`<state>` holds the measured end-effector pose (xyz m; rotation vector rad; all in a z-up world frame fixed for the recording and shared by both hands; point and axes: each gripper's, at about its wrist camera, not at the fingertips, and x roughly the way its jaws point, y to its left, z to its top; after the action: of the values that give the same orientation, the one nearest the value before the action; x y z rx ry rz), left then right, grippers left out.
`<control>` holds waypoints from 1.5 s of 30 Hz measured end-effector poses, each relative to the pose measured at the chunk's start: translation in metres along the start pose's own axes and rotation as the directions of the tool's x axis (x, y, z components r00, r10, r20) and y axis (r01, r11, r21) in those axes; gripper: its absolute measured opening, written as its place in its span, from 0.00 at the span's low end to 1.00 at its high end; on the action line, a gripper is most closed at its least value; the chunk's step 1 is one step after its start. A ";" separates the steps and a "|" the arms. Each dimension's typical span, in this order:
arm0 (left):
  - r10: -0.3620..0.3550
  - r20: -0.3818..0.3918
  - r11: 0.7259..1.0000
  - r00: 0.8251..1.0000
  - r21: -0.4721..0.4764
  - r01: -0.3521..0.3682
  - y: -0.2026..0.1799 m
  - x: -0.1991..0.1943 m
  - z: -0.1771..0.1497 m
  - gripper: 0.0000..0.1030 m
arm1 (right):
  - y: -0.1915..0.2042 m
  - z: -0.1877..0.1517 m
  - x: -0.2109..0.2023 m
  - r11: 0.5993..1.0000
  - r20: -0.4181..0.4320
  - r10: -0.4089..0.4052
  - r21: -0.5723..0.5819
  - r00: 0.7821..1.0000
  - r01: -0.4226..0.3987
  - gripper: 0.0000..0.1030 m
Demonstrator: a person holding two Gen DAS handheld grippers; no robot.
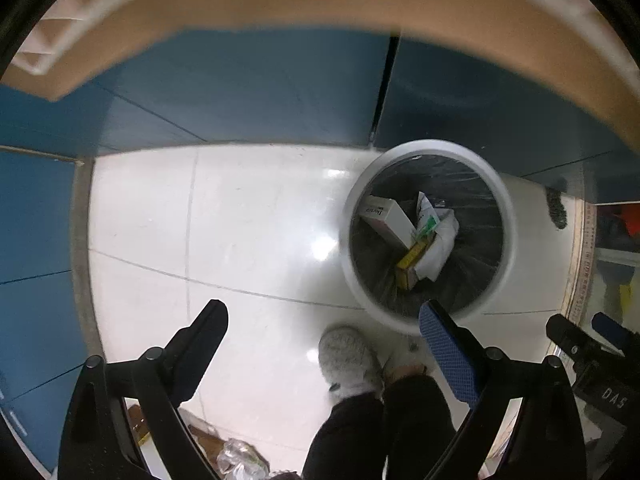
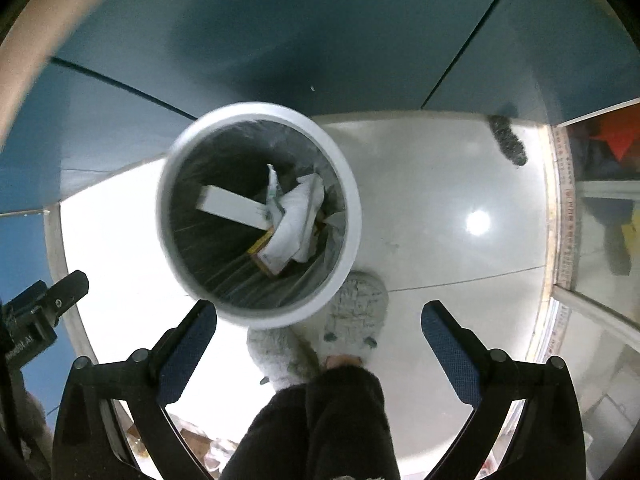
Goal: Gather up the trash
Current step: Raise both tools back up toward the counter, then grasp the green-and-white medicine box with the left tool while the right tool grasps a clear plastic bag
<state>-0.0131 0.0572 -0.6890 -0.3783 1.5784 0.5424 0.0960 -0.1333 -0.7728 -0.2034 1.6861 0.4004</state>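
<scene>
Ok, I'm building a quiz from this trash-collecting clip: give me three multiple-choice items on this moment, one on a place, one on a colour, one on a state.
1. Where does the long white box lie?
A. on the floor tiles
B. inside the white trash bin
C. between the right gripper's fingers

2. What colour are the cabinet panels behind the bin?
A. blue
B. red
C. yellow

3. How do both grippers stand?
A. both shut on trash
B. left open, right shut
C. both open and empty

Answers:
1 B: the box leans within the bin's black liner, beside crumpled white paper.
2 A: blue panels rise above the floor in both views.
3 C: the left gripper and right gripper have fingers spread wide, with nothing between them but floor and slippers.
</scene>
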 end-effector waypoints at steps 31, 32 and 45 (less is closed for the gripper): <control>-0.086 0.220 0.995 0.972 0.076 0.071 0.040 -0.379 -0.066 0.95 | 0.072 -0.134 -0.452 0.997 0.173 0.058 -0.050 0.983 -0.050 1.00; -0.081 0.242 0.995 0.967 0.069 0.066 0.041 -0.387 -0.061 0.95 | 0.072 -0.132 -0.462 0.996 0.192 0.078 -0.046 0.978 -0.071 1.00; -0.110 0.316 0.991 0.942 -0.034 0.127 0.000 -0.443 0.120 0.95 | 0.009 0.012 -0.546 0.979 0.381 0.150 0.069 0.912 -0.189 1.00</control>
<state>0.1246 0.0875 -0.2521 -0.4037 1.2279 0.5250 0.1894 -0.1715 -0.2356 0.0960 1.3448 0.4486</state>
